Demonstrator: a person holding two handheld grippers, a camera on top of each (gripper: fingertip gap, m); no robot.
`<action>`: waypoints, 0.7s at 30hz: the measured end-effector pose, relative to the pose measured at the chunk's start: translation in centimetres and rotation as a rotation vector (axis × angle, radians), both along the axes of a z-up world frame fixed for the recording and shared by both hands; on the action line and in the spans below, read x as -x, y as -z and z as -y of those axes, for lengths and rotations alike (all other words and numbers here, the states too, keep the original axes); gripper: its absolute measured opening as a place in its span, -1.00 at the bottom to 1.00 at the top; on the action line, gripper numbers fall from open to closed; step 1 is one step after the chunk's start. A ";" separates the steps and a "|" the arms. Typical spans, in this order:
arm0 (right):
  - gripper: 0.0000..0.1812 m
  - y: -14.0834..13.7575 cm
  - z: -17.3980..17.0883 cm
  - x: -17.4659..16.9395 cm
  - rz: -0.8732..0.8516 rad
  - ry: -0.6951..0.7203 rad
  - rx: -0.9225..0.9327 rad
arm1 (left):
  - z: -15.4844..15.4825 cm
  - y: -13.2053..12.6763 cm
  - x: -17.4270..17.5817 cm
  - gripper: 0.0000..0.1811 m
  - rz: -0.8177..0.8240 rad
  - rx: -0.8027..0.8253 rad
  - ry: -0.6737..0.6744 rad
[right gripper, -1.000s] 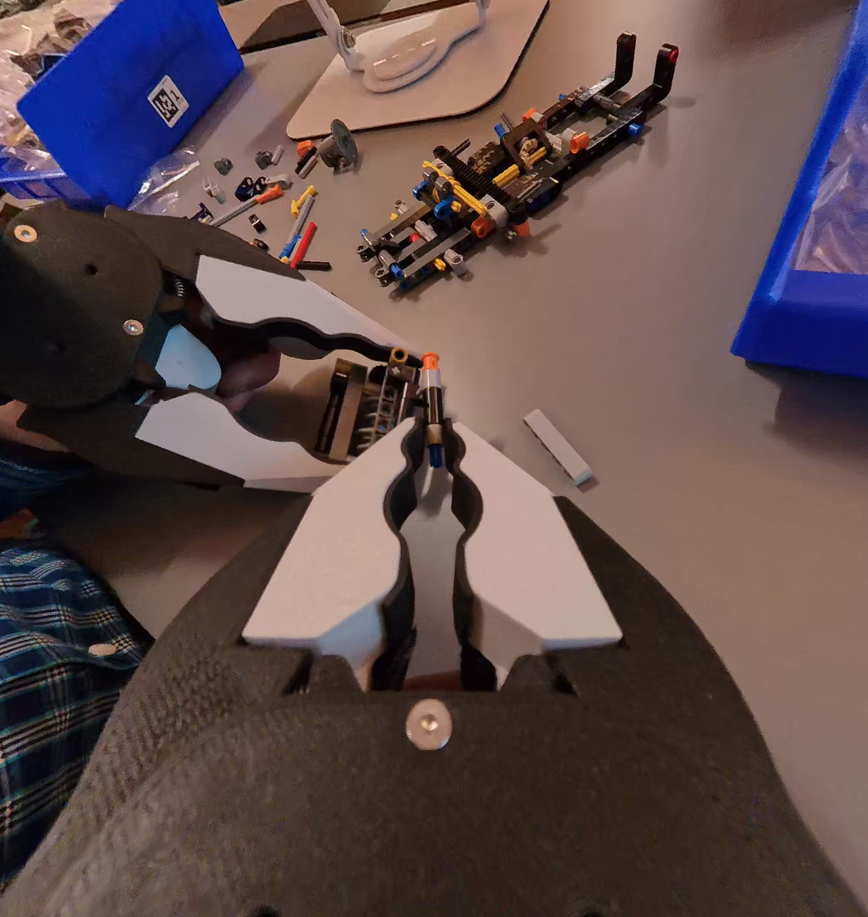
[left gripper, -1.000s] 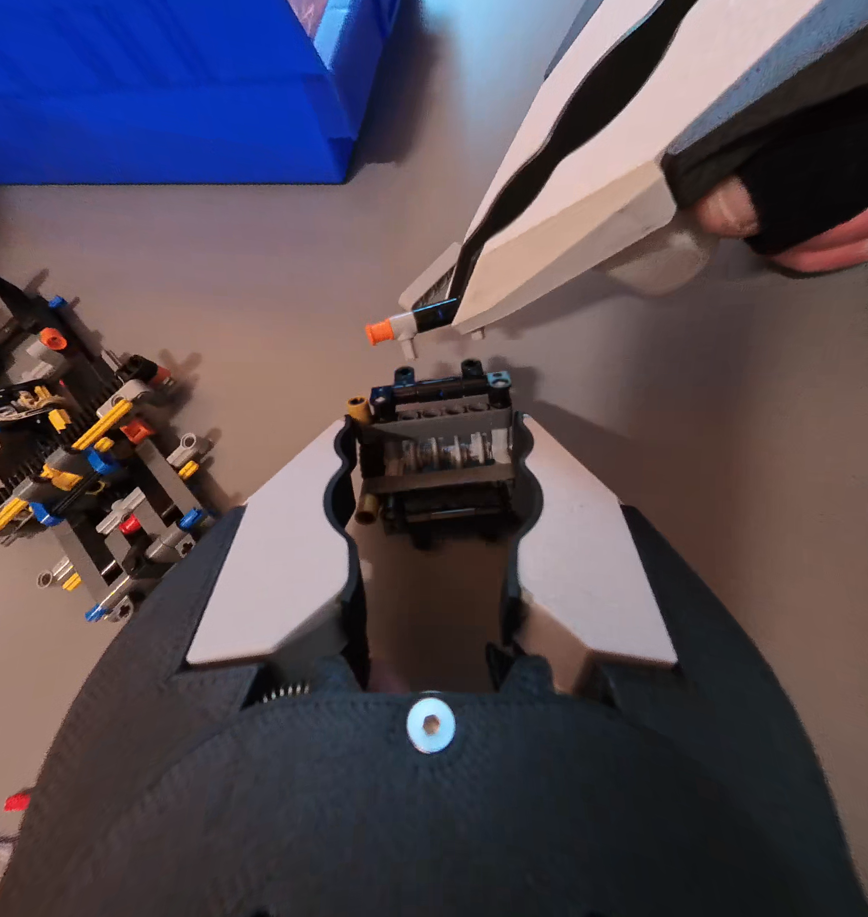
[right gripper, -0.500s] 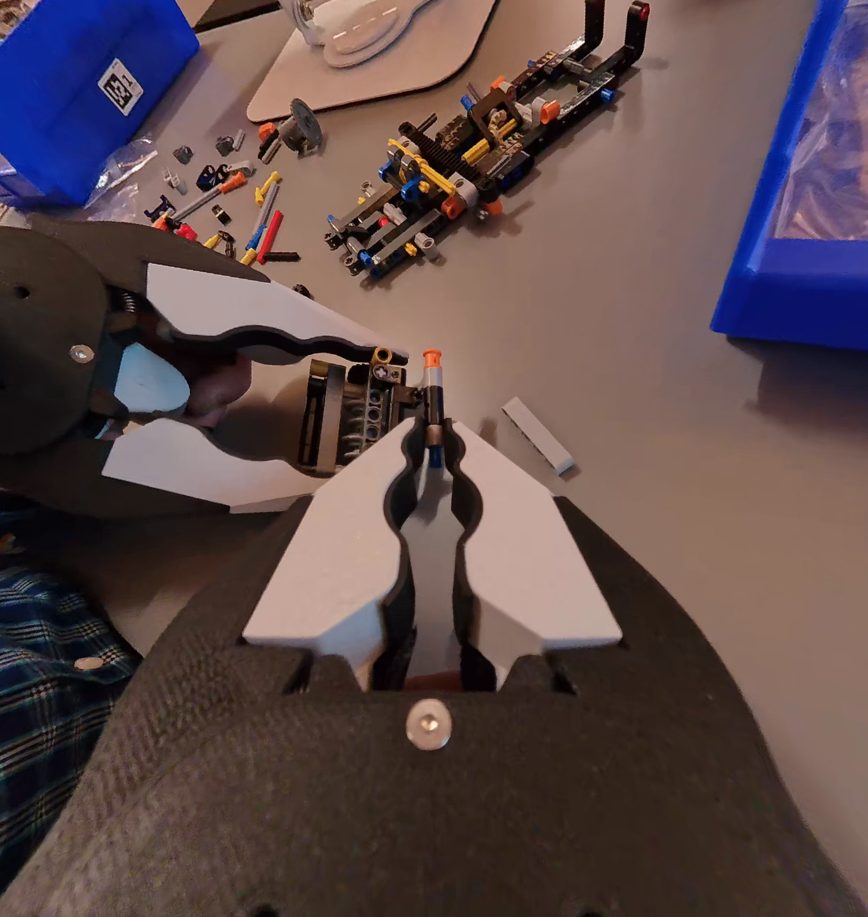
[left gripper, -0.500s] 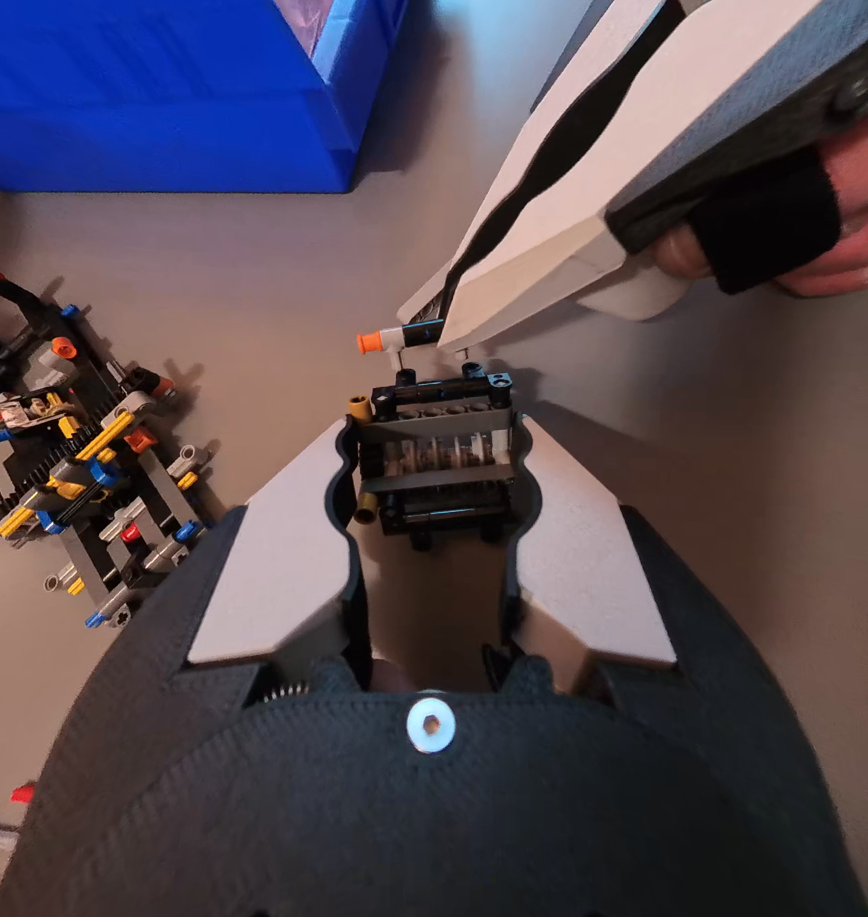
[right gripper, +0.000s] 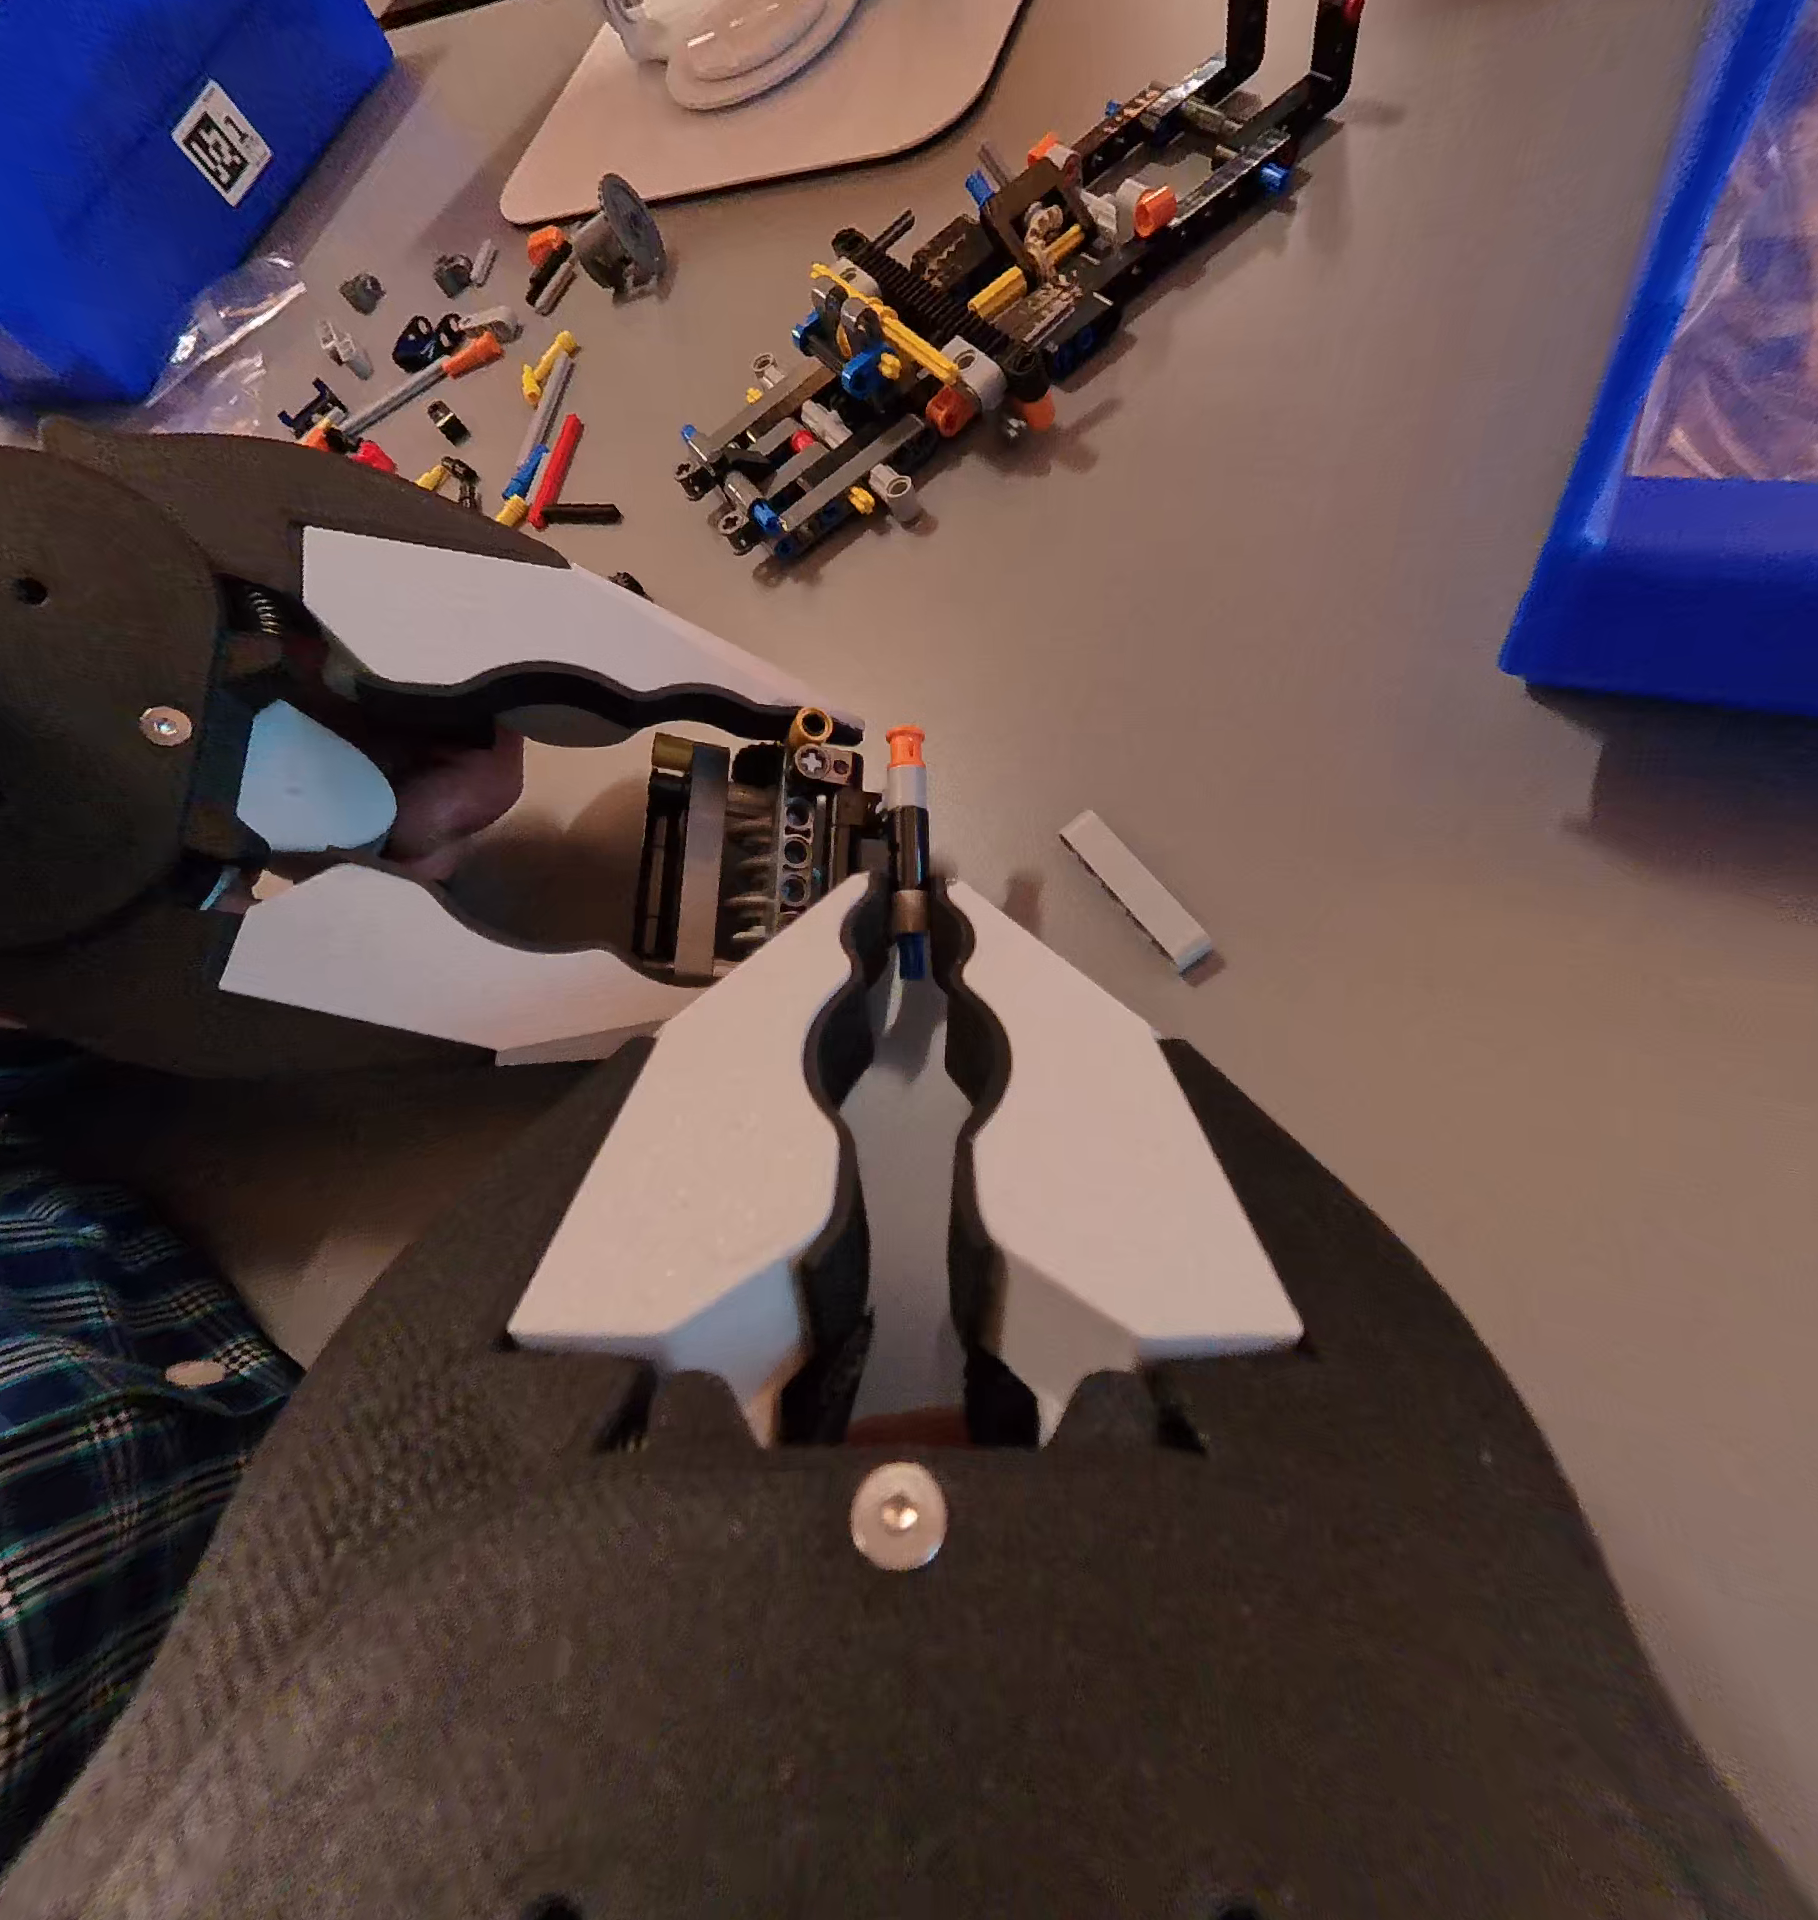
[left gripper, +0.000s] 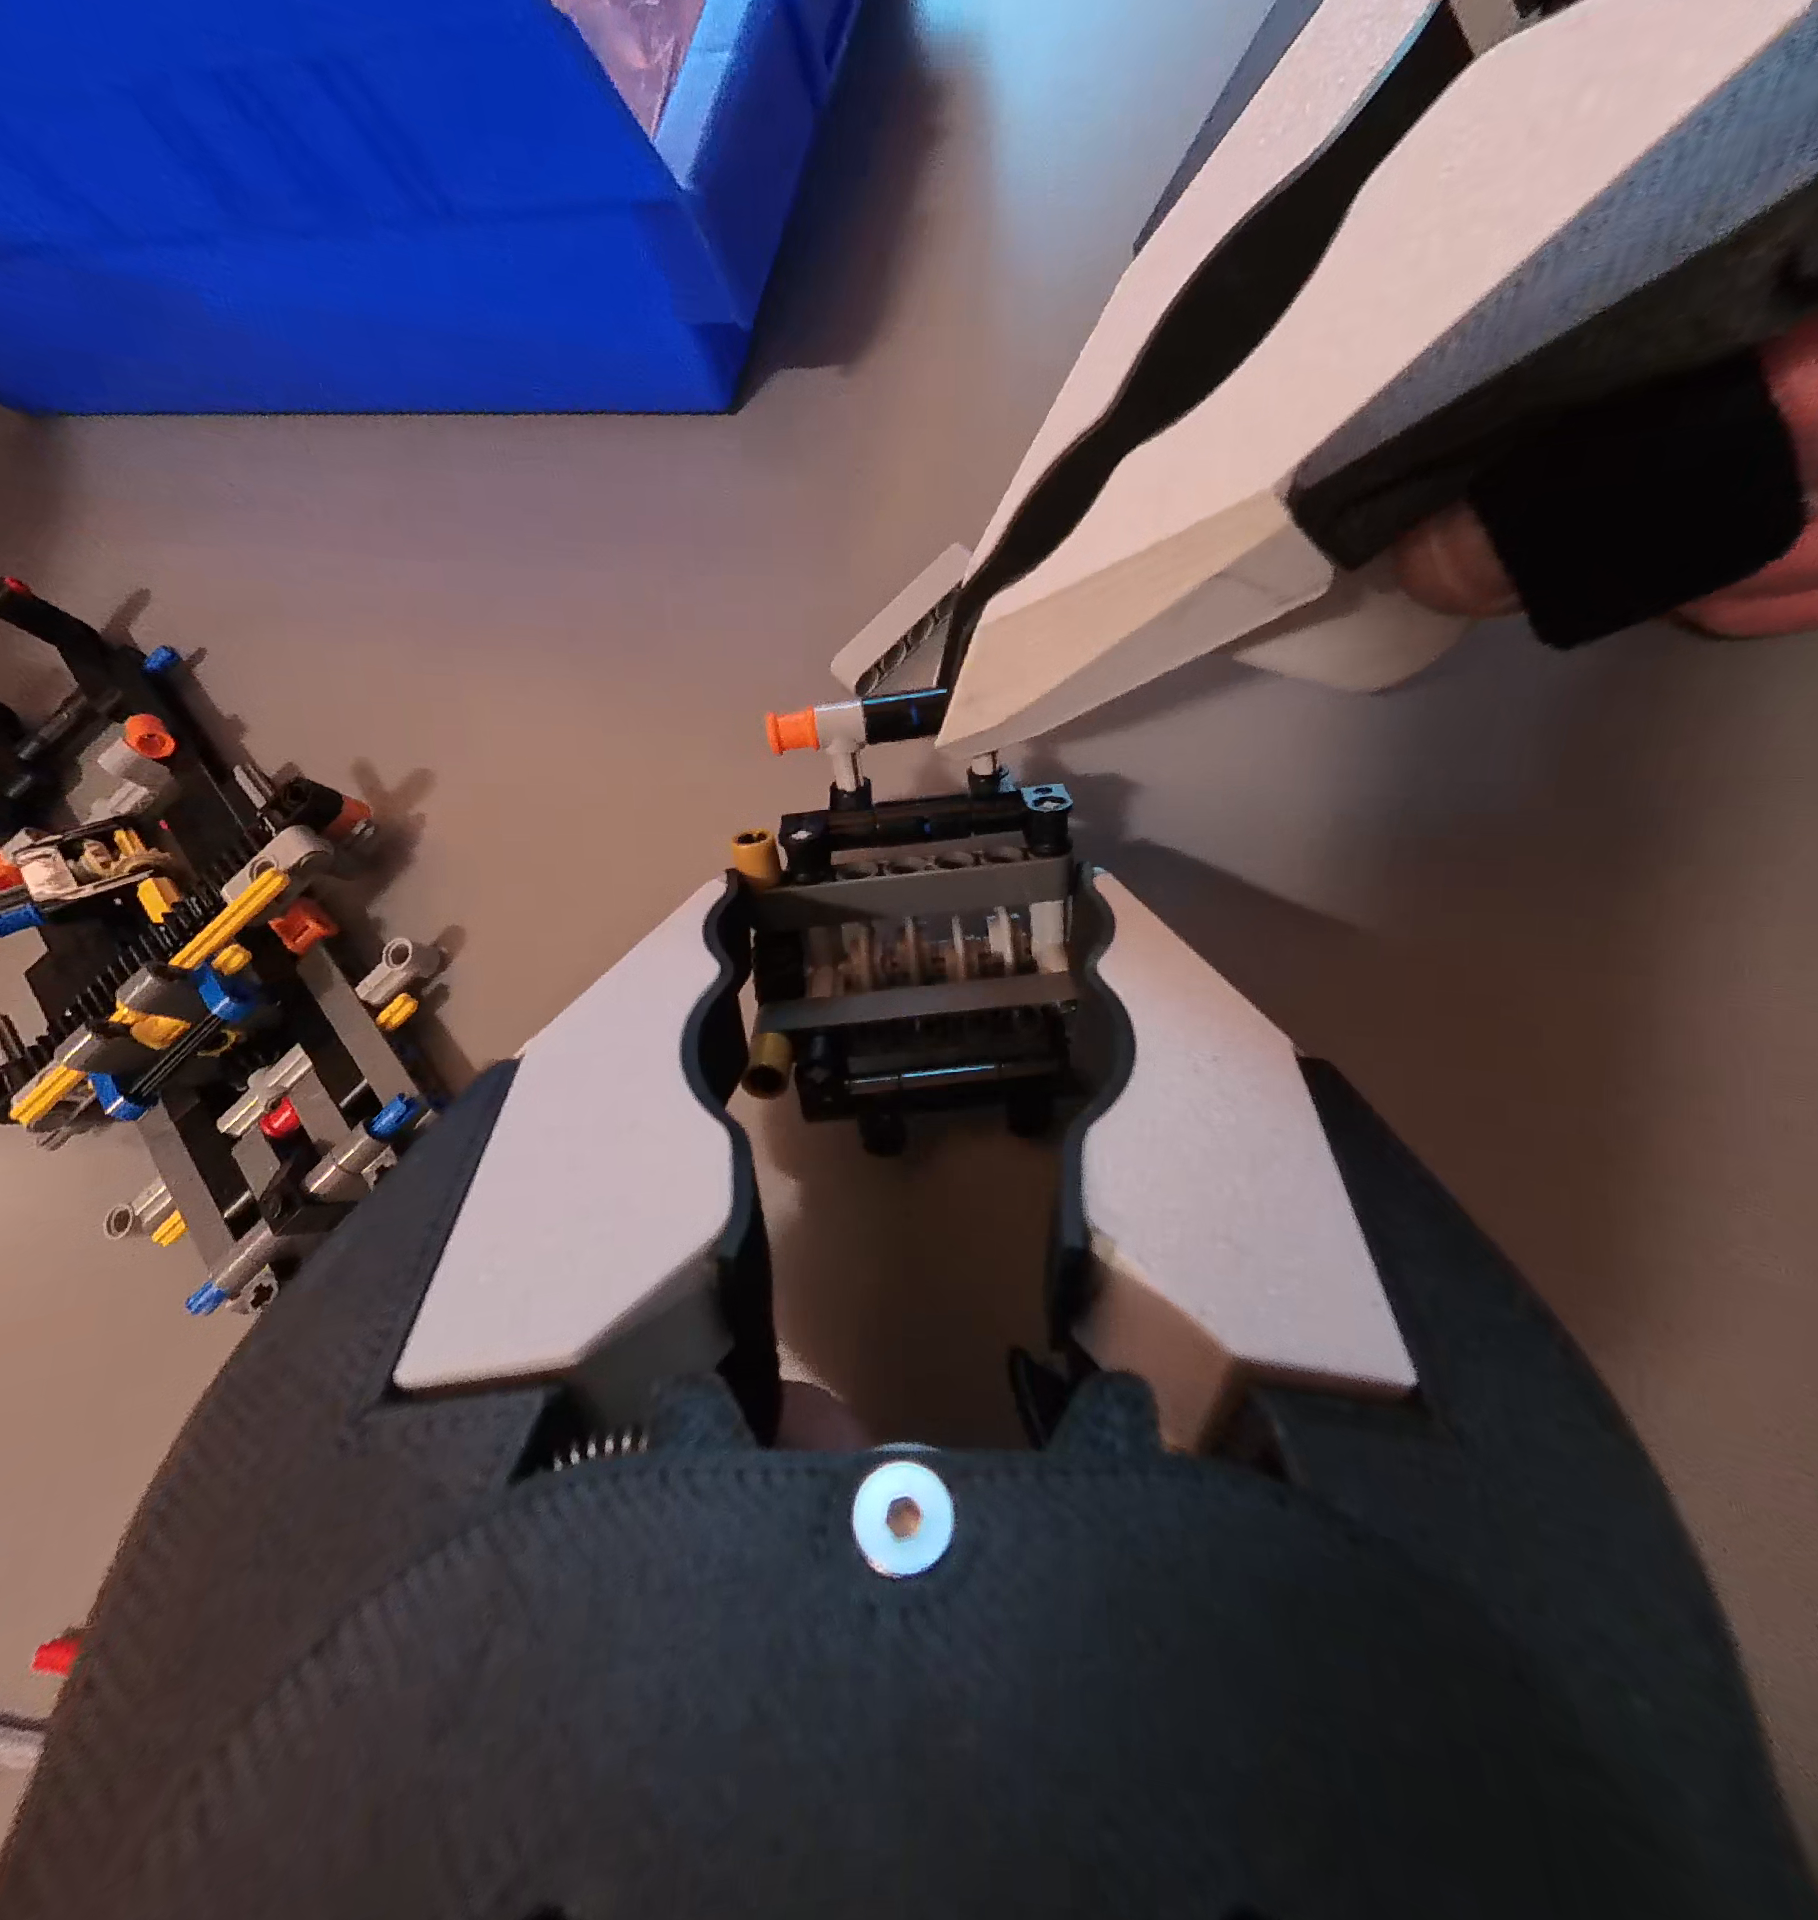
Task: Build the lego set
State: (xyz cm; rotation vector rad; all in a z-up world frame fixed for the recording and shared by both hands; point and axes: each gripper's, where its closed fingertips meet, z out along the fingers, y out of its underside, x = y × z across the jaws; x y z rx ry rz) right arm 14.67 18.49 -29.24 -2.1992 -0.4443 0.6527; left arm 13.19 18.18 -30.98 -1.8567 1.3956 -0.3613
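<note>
My left gripper (left gripper: 910,914) is shut on a small black and grey lego block (left gripper: 920,956) with tan pins on its left side. It also shows in the right wrist view (right gripper: 759,847), held by the left gripper (right gripper: 780,831). My right gripper (right gripper: 910,894) is shut on a thin axle piece (right gripper: 905,821) with an orange tip, a grey connector and a black sleeve. In the left wrist view this axle piece (left gripper: 848,724) lies across the block's far edge, its two white pins touching the block's black top beam, with the right gripper (left gripper: 952,707) reaching in from the upper right.
A long lego chassis (right gripper: 998,322) lies on the grey table, also in the left wrist view (left gripper: 167,977). Loose parts (right gripper: 469,405) lie by a blue bin (right gripper: 126,177). A grey beam (right gripper: 1133,894) lies right of my grippers. A blue tray (right gripper: 1736,416) stands at right, a white base (right gripper: 759,114) behind. The tips of both grippers are at nearly the same place.
My right gripper has brought the axle piece down and closer to the block; its white pins now meet the block's top beam. The left gripper still holds the block.
</note>
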 end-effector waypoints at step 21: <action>-0.95 0.4 0.1 0.2 -0.071 0.012 0.069 | -0.1 0.0 0.0 -0.35 0.009 -0.012 -0.008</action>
